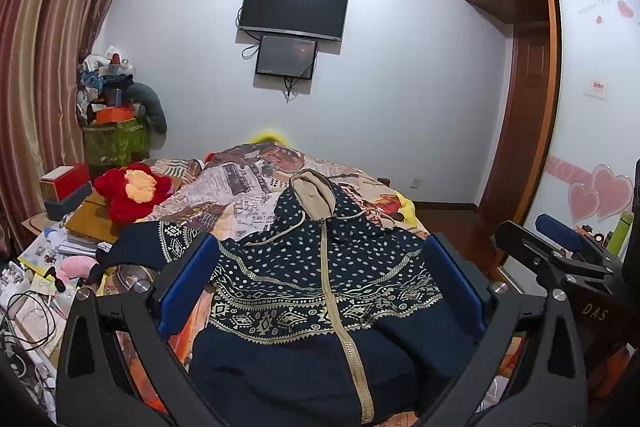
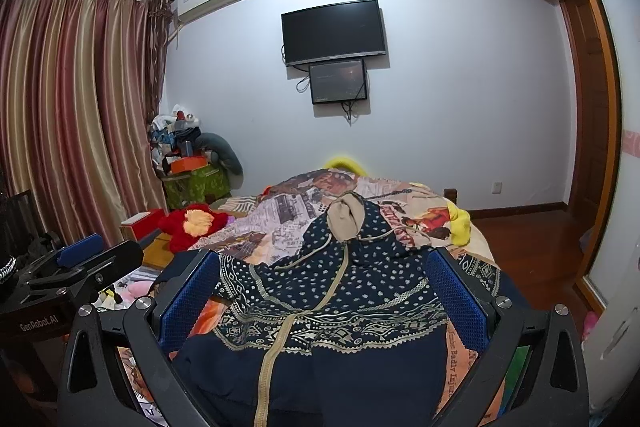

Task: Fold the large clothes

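The navy, cream-patterned zip hoodie (image 1: 320,291) lies face up, unfolded, on the comic-print bedspread (image 1: 248,183). The left gripper (image 1: 320,279) and right gripper (image 2: 324,291) both gape wide, holding nothing. Best pinch 1 sleeve edge each and fold inward evenly. Striped curtains (image 2: 72,107) hang left; a black wall TV (image 2: 334,31) faces the bed.

Hoodie (image 1: 320,291) on bed (image 1: 256,183), hood toward far wall. Left gripper (image 1: 320,283) and right gripper (image 2: 324,291) side by side at hoodie's near end. Plush (image 1: 132,191) left of bed. Boxes (image 1: 116,135) in far left corner. TV (image 1: 294,7) on wall behind bed, monitor (image 1: 286,57) below it.
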